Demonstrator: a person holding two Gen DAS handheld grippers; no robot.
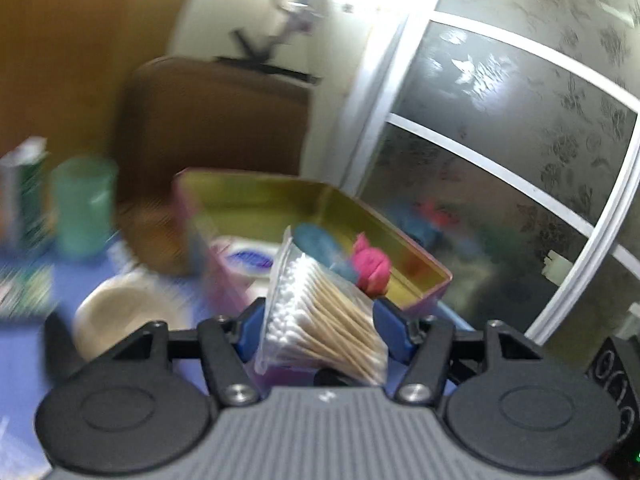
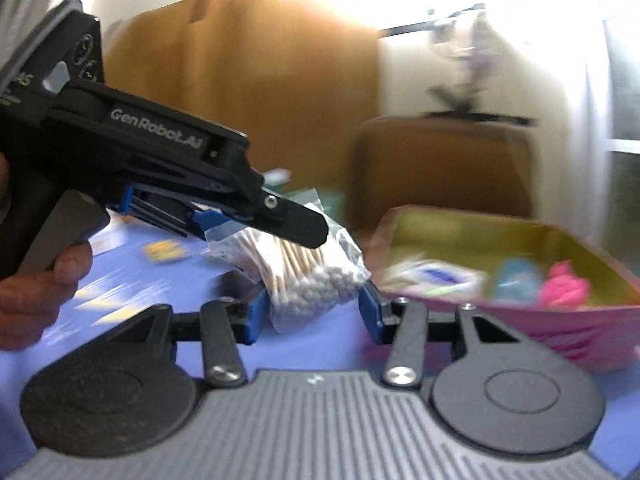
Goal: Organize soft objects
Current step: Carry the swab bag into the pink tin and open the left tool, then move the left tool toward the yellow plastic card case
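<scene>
A: Left tongs (image 1: pixel 320 322) grip the swab bag (image 1: pixel 320 312) above the table (image 2: pixel 200 292). Right tongs (image 2: pixel 310 314) sit open beside its tip.
B: Slippery plastic; it could slide out short of the tin (image 1: pixel 420 270) beyond.

**Clear film, bare wood, bright tin**

The bag of cotton swabs (image 1: pixel 320 312) clamped in the left gripper (image 1: pixel 322 326) is thin, glossy clear plastic, creased; inside show pale bare-wood sticks with matt white cotton tips. The gripper's pads (image 1: pixel 394 330) look like smooth blue plastic on matt black arms. Just beyond the claw, the tin tray (image 1: pixel 416 268) has a shiny golden metallic inner wall. Inside it lies a pink soft lump (image 1: pixel 372 268), matt and crumpled. Left of the claw sits a cream bowl (image 1: pixel 120 312), smooth and slightly glossy.
</scene>
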